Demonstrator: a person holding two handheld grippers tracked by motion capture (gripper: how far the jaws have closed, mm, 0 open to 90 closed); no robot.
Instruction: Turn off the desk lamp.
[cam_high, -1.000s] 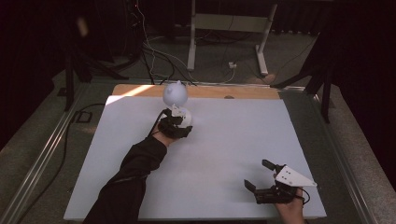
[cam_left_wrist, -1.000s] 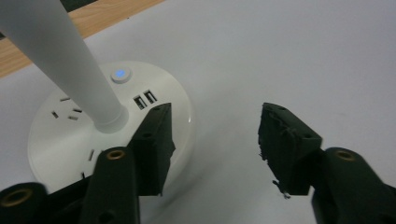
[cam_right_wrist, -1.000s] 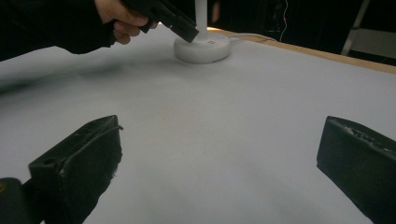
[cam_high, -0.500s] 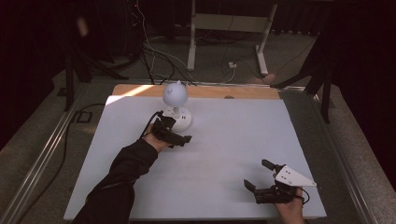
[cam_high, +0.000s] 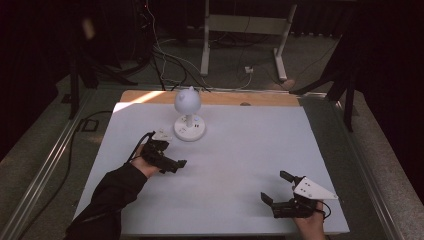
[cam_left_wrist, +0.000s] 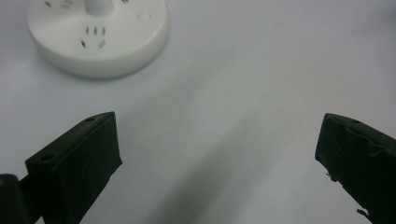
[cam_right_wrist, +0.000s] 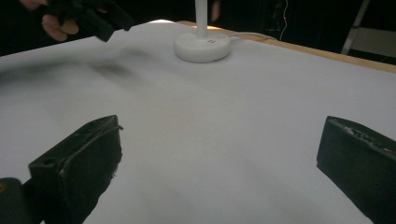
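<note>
Left gripper (cam_high: 172, 162) has just been opening its jaws; they now stand wide apart with nothing between them, near the white lamp (cam_high: 188, 115) but clear of it. That lamp stands upright on its round base toward the far side of the white table (cam_high: 240, 150), its globe head above a short stem. Right gripper (cam_high: 280, 187) rests at the near right corner, well apart from the lamp, jaws spread wide over bare tabletop.

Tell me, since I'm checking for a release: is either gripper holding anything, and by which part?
Nothing is held. The left gripper is open, its jaws just opened, apart from the lamp; the right gripper is open over the bare table.
</note>
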